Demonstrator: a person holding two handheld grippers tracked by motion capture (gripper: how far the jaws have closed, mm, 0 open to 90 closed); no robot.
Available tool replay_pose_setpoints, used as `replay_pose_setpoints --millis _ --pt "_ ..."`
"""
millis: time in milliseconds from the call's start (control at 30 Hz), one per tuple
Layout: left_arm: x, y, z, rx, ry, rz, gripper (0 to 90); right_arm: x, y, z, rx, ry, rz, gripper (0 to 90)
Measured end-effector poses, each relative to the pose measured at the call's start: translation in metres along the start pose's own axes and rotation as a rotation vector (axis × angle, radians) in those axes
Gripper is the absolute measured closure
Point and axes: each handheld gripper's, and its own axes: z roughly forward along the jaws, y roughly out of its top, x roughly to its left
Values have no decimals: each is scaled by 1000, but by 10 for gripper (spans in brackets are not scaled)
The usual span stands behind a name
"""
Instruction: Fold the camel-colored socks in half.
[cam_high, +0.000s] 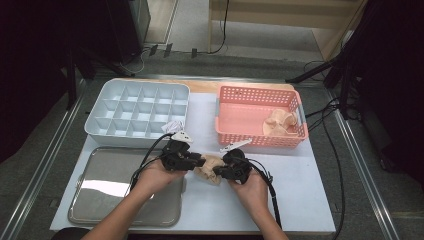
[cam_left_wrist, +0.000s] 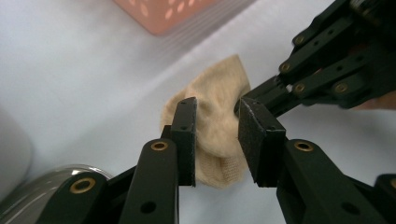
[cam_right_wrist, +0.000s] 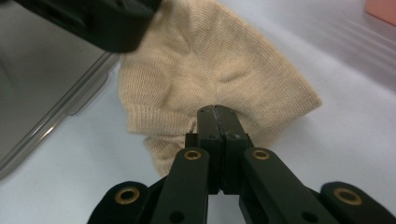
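The fingers (cam_right_wrist: 218, 122) of the right gripper (cam_high: 223, 169) are pressed together on a fold of the sock (cam_right_wrist: 205, 70), pinching its edge so the fabric stays put on the table (cam_high: 300, 190). The left gripper (cam_high: 199, 161) has its fingers (cam_left_wrist: 185, 135) apart, standing either side of the sock's other end with the cloth between them; from the left gripper view I cannot tell whether the pads actually press on it. One side anchoring while the other straddles the cloth looks like work with both hands on the sock, perhaps folding or bunching it, likely for the divided box (cam_high: 137, 107), where a white bundle (cam_high: 172, 126) already sits in a near cell.

The sock lies on the white table between the two grippers, just beside the steel tray (cam_high: 100, 200) and in front of the pink basket (cam_high: 260, 140), which holds more socks (cam_high: 279, 124) of the same colour. It is beige, a soft ribbed knit, short, with a rounded heel seam, rumpled and partly doubled over.
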Motion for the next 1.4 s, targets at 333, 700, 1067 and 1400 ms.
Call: replay_pose_setpoints --millis 333,700,1067,1400 --pt "9 -8 10 51 48 -11 691 -5 -1 -17 -44 9 26 827" --pt "12 -11 14 70 54 -18 690 -12 -6 -26 -82 -26 60 662" --pt "10 -11 15 74 56 -14 691 -9 -5 -8 -61 -36 66 503" --pt "10 -11 15 73 57 -12 691 -3 -7 2 -62 -77 11 669"
